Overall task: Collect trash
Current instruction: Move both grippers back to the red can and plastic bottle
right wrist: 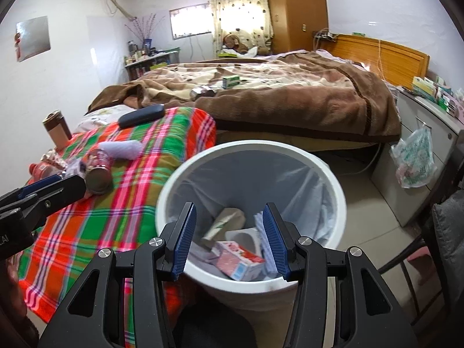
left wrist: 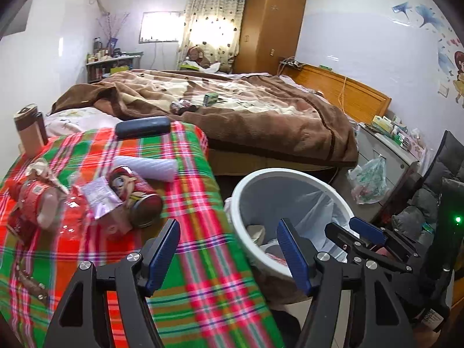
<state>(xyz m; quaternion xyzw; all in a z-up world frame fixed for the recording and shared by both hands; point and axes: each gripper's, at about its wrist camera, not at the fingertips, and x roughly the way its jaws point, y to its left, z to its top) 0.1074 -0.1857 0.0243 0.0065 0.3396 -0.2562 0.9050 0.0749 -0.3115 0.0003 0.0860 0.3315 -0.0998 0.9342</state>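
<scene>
Grippers, right (right wrist: 229,237) and left (left wrist: 229,249), gape empty: right above bin (right wrist: 333,179), left over cloth's (left wrist: 197,261) near edge toward can (left wrist: 136,194).

1. Daylight came from the window (left wrist: 163,26) and the backlit curtain (left wrist: 213,20) far ahead of both tools; both were blown out to white.
2. The room was evenly bright, with soft, weak shadows.
3. Glare streaked the glossy walls.
4. Fisheye distortion bent the edges, and black vignette filled the corners.
5. The plaid cloth (left wrist: 188,203) near the left tool was motion-blurred.
</scene>
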